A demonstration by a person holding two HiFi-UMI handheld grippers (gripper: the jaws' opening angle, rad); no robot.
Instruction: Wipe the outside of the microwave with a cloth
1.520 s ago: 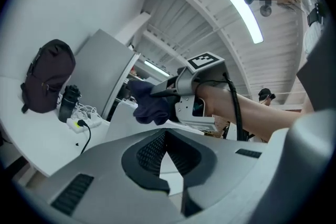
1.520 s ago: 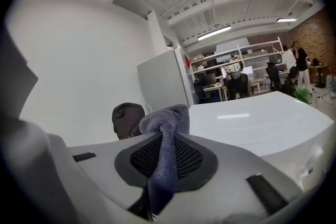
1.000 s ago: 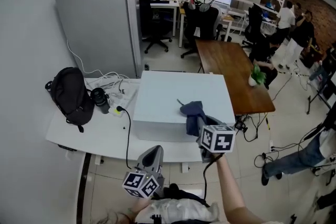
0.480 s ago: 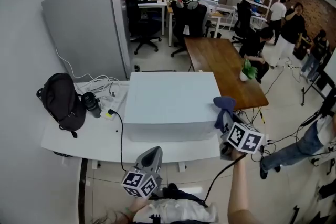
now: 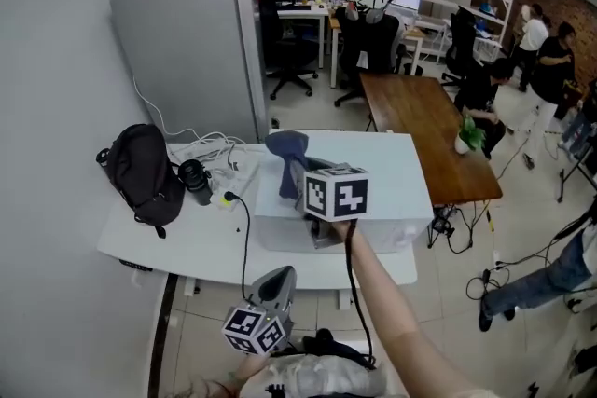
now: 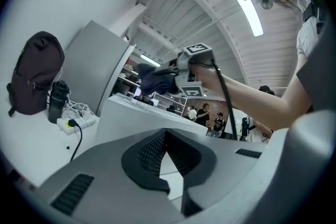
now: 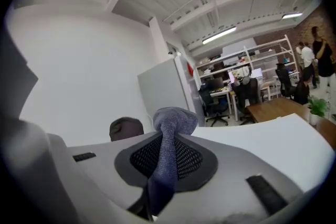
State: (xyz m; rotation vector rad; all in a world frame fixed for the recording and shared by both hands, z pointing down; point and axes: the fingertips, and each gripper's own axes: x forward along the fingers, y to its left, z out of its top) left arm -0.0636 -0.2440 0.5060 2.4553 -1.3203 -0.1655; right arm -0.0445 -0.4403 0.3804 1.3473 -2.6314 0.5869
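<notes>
Right hand-held gripper [image 5: 300, 185] tight on cloth [image 5: 287, 148] over microwave [image 5: 401, 174]; left hand-held gripper [image 5: 278, 279] closed, empty.

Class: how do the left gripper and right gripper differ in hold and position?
Hold: right gripper shut on the blue cloth; left gripper shut, empty. Position: right gripper raised above the microwave; left gripper low, near the person. Both carry marker cubes.

Right gripper [image 5: 300, 178]: grey moulded shell, white cube [image 5: 336, 192] on back, bold black square markers on each face. Black cable [image 5: 350, 280] off its rear. Left gripper [image 5: 279, 277]: same grey shell, second marker cube [image 5: 253, 330], black-and-white too. Jaw pads [image 6: 149, 150] black, fine cross-hatched texture. 2 dark ribbed slots [image 6: 72, 194] on housing. Person's top [image 5: 312, 377] pale, whitish.
</notes>
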